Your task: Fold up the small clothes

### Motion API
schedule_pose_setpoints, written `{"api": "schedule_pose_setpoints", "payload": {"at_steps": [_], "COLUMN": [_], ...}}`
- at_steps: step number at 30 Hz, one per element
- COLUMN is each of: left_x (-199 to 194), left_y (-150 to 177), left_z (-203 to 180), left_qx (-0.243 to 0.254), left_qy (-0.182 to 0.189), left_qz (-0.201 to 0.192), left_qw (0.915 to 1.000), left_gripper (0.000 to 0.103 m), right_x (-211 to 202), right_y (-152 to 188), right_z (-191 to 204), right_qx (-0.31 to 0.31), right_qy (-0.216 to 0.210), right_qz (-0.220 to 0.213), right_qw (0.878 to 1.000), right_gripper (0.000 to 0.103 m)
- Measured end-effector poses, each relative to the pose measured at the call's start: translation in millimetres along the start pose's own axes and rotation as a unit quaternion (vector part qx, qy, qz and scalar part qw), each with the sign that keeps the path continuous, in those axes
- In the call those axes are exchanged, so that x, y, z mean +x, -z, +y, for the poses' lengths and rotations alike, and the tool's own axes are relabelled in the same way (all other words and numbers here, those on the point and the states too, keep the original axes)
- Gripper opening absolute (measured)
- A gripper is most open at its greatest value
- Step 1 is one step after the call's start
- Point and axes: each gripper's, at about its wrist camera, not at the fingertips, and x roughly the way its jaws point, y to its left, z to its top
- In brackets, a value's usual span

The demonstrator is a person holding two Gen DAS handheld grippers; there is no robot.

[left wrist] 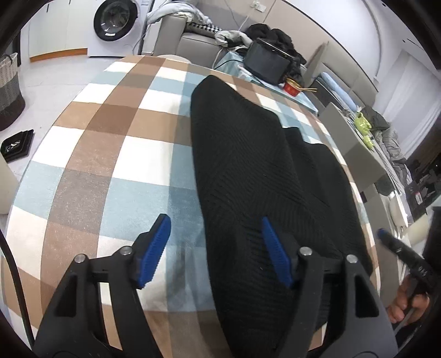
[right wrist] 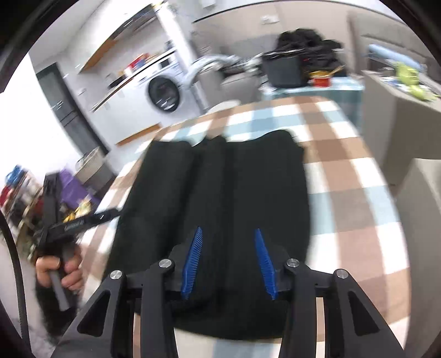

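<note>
A black ribbed knit garment [left wrist: 248, 165] lies flat and lengthwise on a table covered with a brown, blue and white checked cloth [left wrist: 110, 165]. My left gripper [left wrist: 215, 220] hovers open at the garment's near left edge, one blue pad over the knit and the other over the cloth. Nothing is between its pads. In the blurred right wrist view, my right gripper [right wrist: 227, 231] stands partly open just above the garment's [right wrist: 220, 187] near end and grips nothing. A hand [right wrist: 60, 270] holds the left gripper at the far left of that view.
A washing machine [left wrist: 115, 24] and a woven laundry basket [left wrist: 9, 91] stand on the floor to the left. Beyond the table are a black bin [left wrist: 267, 66], a red bowl [left wrist: 292, 86] and a sofa piled with clothes. Grey furniture [left wrist: 355, 148] crowds the right side.
</note>
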Motion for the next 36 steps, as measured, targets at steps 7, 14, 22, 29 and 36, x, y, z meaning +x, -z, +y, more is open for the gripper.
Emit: {"api": "schedule_pose_setpoints", "payload": {"at_steps": [7, 14, 22, 29, 36], "left_x": [-12.8, -28.2, -38.1, -33.5, -21.9], "left_y": [20.9, 38.5, 51.3, 50.8, 52.3], "left_z": [-5.4, -1.2, 0.4, -7.7, -13.1], "left_qx": [0.033, 0.027, 0.024, 0.034, 0.04], "left_qy": [-0.019, -0.01, -0.002, 0.008, 0.008], "left_qz": [0.005, 0.005, 0.005, 0.014, 0.026], "left_qw": [0.9992, 0.9996, 0.9997, 0.9993, 0.9988], "left_gripper": [0.082, 0.095, 0.101, 0.102, 0.102], "right_x": [33.4, 57.4, 25.2, 43.9, 45.1], "right_y": [28.0, 44.1, 25.1, 43.3, 6.7], "right_z": [33.6, 43.2, 41.4, 15.1, -6.8], "right_qx": [-0.027, -0.077, -0.062, -0.036, 0.018], "right_qy": [-0.039, -0.032, -0.105, -0.044, -0.047], "right_qz": [0.075, 0.126, 0.079, 0.141, 0.068], "right_qw": [0.996, 0.988, 0.989, 0.988, 0.996], "right_gripper": [0.041, 0.027, 0.005, 0.007, 0.026]}}
